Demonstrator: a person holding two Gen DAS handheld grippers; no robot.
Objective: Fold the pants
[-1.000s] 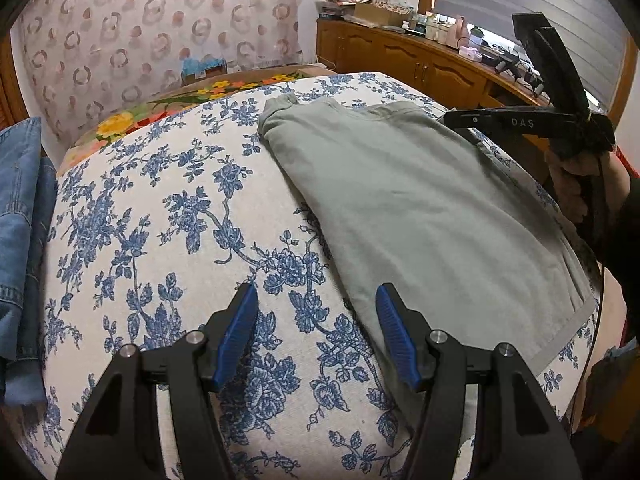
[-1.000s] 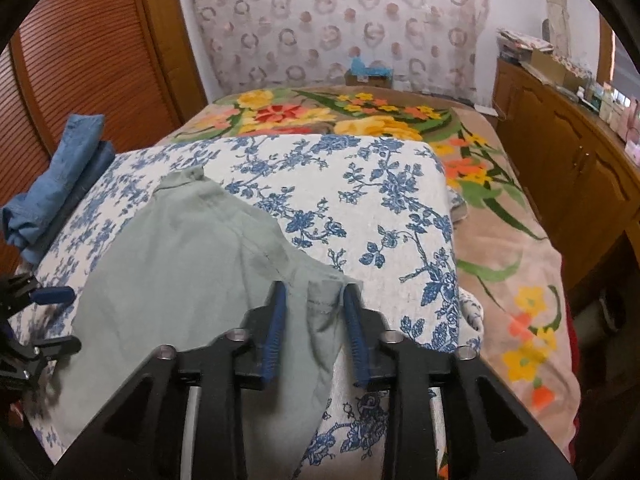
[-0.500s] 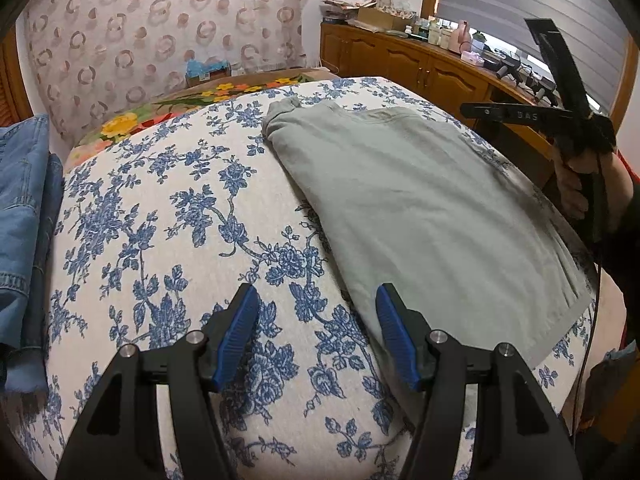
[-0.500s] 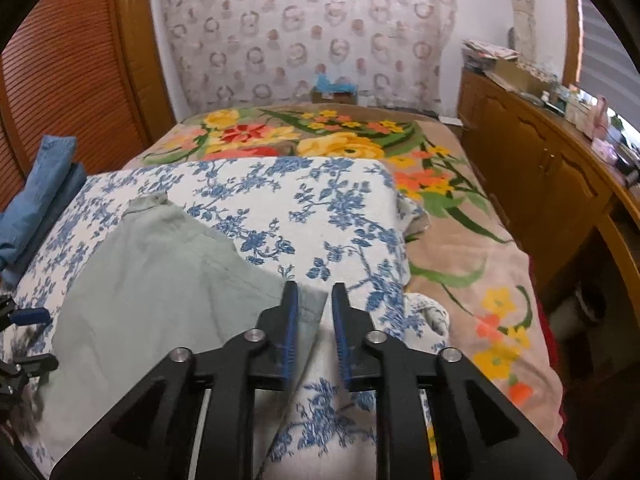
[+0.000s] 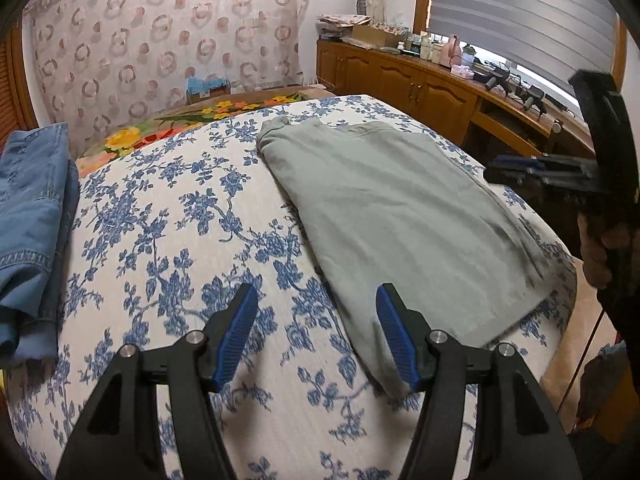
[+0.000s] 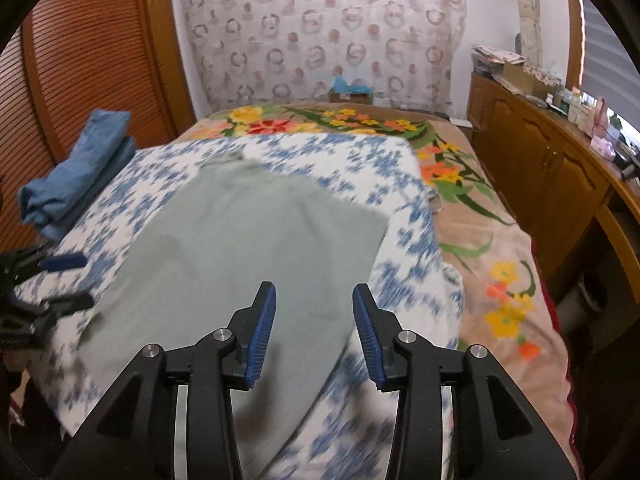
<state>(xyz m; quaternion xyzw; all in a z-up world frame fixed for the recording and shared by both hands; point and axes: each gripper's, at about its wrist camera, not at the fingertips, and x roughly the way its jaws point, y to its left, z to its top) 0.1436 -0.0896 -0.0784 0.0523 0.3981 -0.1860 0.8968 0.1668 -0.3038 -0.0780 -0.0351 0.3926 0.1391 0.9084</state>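
Blue-floral white quilted bedspread (image 5: 168,240) carries the sage-green soft cotton pants (image 5: 400,216), folded flat, smooth, roughly trapezoid. Folded blue denim stack (image 5: 32,216) sits at its edge. Left gripper (image 5: 316,332) and right gripper (image 6: 314,330): blue ribbed pads spread, holding nothing.

- Soft daylight enters through the blinds (image 5: 524,12) at the window on the right side of the left wrist view; the room is evenly bright.
- Shadows are weak, only a faint one along the edge of the green pants (image 5: 400,224).
- The left wrist view is mostly sharp, though the right gripper (image 5: 496,168) in it is smeared.
- The right wrist view shows motion blur across the blue-flowered bedspread (image 6: 404,200).
- Fisheye bending curves both views, with black corners.
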